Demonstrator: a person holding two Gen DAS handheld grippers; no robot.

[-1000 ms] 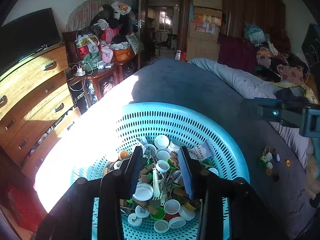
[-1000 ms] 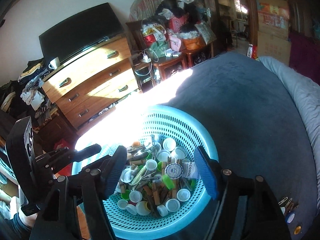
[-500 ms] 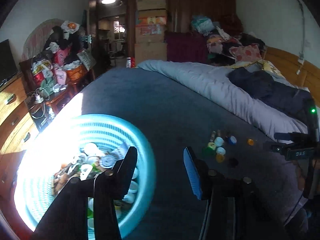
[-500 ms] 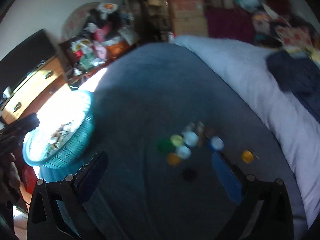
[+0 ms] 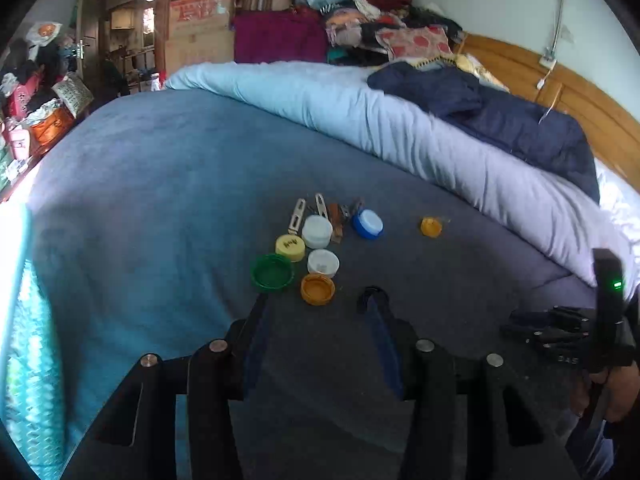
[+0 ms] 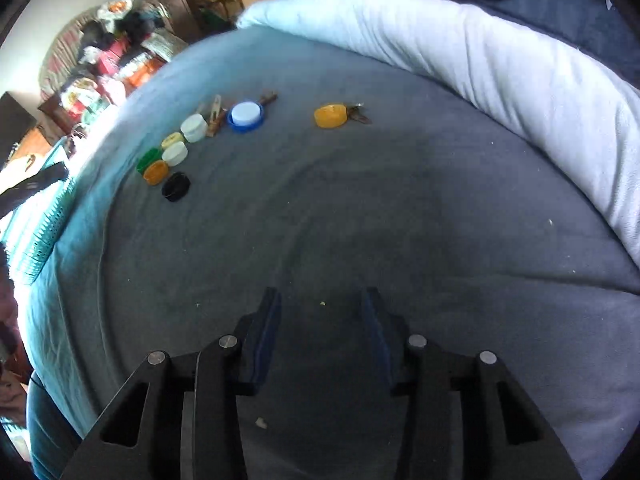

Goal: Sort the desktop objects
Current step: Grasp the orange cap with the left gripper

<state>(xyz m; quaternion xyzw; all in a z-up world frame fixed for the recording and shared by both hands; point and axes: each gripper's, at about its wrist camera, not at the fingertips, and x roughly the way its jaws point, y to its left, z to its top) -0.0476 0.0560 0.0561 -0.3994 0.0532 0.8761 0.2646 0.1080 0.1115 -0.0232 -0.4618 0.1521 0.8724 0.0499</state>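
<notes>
Swung away from the basket, both hand-held grippers (image 5: 316, 300) (image 6: 322, 300) hang open, empty, bottle caps (image 5: 318, 288) just ahead.

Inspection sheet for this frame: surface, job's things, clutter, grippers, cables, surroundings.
Surface: grey-blue bedspread; pale folded quilt along its far edge.
Job's things: bottle caps grouped on the spread: green cap, orange cap, two white caps, yellow cap, blue cap, black cap; clothespins beside them; a lone orange-yellow cap apart to the right. Turquoise basket at the left edge.
Clutter: small crumbs on the spread.
Grippers: left gripper open, empty, just short of the caps; right gripper open, empty, over bare spread.
Cables: cord on the wall by the headboard.
Surroundings: cardboard boxes, piled clothes and bags.
</notes>
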